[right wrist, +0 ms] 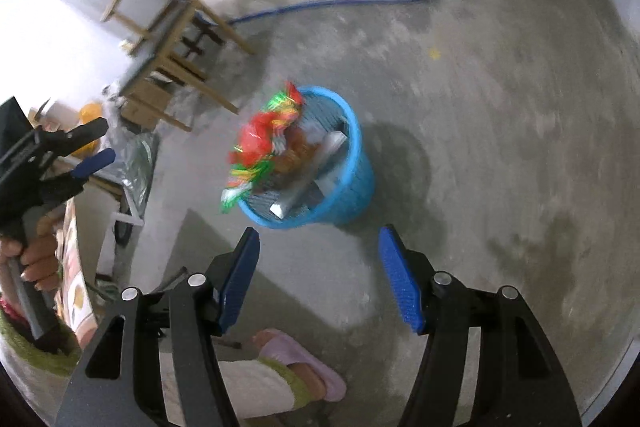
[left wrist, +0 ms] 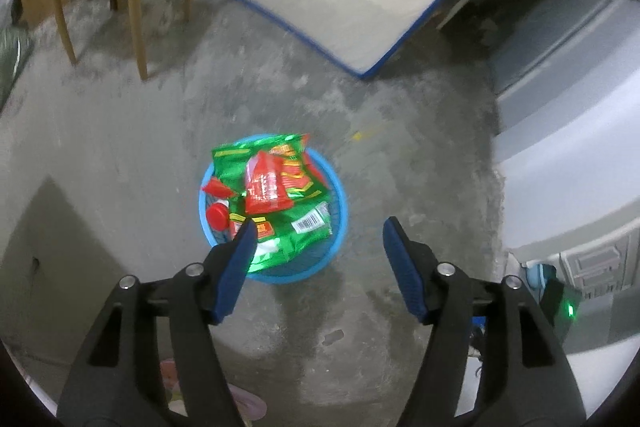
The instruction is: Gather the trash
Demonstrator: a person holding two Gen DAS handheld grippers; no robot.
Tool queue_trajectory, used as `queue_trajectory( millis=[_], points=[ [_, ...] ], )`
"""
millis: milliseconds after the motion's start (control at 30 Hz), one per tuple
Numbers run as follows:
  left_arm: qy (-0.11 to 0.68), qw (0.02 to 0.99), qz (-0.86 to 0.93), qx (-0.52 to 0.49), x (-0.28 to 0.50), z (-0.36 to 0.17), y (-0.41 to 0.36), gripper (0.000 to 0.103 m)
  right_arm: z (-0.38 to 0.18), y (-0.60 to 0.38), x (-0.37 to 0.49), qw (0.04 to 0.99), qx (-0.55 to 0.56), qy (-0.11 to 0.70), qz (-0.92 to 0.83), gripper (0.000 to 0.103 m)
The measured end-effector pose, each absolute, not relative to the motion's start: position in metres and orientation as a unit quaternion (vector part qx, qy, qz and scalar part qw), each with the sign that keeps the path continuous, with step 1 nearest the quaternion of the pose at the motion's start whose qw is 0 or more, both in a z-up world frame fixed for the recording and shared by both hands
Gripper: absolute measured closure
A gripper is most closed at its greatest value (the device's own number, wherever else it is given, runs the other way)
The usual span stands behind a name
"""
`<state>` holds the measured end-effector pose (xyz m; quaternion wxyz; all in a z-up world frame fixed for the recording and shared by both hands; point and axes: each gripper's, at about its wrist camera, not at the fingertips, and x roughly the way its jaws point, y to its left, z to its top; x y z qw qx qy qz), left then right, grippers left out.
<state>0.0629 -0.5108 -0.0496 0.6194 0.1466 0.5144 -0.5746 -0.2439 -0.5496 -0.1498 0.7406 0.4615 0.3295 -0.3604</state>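
Your left gripper (left wrist: 320,231) and right gripper (right wrist: 319,238) are both hanging wide and empty above the round blue plastic basket (left wrist: 338,203), where crumpled green-and-red snack wrappers (left wrist: 276,183) are lying ahead, below, nearer your left.

Left claw (left wrist: 318,229) hangs open and empty above the concrete floor (left wrist: 120,147), just beside a blue basket (left wrist: 340,195) stuffed with green and red snack wrappers (left wrist: 276,183).
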Motion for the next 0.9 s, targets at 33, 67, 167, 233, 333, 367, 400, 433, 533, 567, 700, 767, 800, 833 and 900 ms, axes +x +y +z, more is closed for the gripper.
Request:
queue_trajectory(
  millis=[33, 67, 167, 233, 333, 367, 400, 433, 533, 567, 700, 767, 800, 833, 900],
  points=[
    [0.500, 0.626, -0.580, 0.147, 0.059, -0.036, -0.497, 0.036, -0.132, -0.542, -0.237, 0.759, 0.435, 0.325, -0.360, 0.037],
    [0.480, 0.634, -0.588, 0.147, 0.053, -0.019, -0.478, 0.035, -0.119, -0.535, -0.231, 0.772, 0.415, 0.321, -0.360, 0.033],
    [0.445, 0.657, -0.592, 0.140, 0.045, 0.017, -0.426, 0.028, -0.079, -0.512, -0.219, 0.811, 0.354, 0.303, -0.355, 0.026],
    [0.426, 0.672, -0.591, 0.134, 0.040, 0.037, -0.394, 0.026, -0.051, -0.493, -0.213, 0.832, 0.317, 0.288, -0.352, 0.022],
    [0.403, 0.699, -0.578, 0.121, 0.034, 0.059, -0.345, 0.020, -0.019, -0.468, -0.212, 0.854, 0.277, 0.265, -0.350, 0.016],
    [0.398, 0.709, -0.570, 0.116, 0.033, 0.065, -0.329, 0.019, -0.008, -0.457, -0.213, 0.860, 0.261, 0.256, -0.356, 0.012],
    [0.393, 0.719, -0.562, 0.112, 0.032, 0.070, -0.311, 0.018, -0.001, -0.449, -0.213, 0.863, 0.249, 0.251, -0.360, 0.010],
    [0.388, 0.733, -0.549, 0.103, 0.030, 0.075, -0.289, 0.015, 0.011, -0.435, -0.213, 0.867, 0.229, 0.243, -0.370, 0.009],
    [0.372, 0.777, -0.502, 0.083, 0.024, 0.083, -0.231, 0.010, 0.035, -0.402, -0.212, 0.880, 0.179, 0.222, -0.379, 0.007],
    [0.366, 0.790, -0.485, 0.078, 0.021, 0.084, -0.213, 0.010, 0.042, -0.389, -0.210, 0.886, 0.160, 0.217, -0.377, 0.007],
    [0.355, 0.842, -0.399, 0.075, 0.009, 0.080, -0.158, 0.009, 0.055, -0.340, -0.196, 0.903, 0.112, 0.220, -0.350, 0.007],
    [0.363, 0.861, -0.348, 0.077, 0.001, 0.072, -0.133, 0.009, 0.055, -0.320, -0.180, 0.899, 0.080, 0.257, -0.344, 0.007],
    [0.368, 0.867, -0.328, 0.079, -0.002, 0.068, -0.126, 0.009, 0.052, -0.312, -0.171, 0.895, 0.068, 0.280, -0.342, 0.007],
    [0.376, 0.873, -0.298, 0.083, -0.005, 0.061, -0.119, 0.009, 0.047, -0.304, -0.161, 0.888, 0.064, 0.307, -0.337, 0.007],
    [0.390, 0.879, -0.263, 0.082, -0.007, 0.050, -0.106, 0.009, 0.039, -0.293, -0.147, 0.884, 0.068, 0.335, -0.318, 0.007]
  ],
)
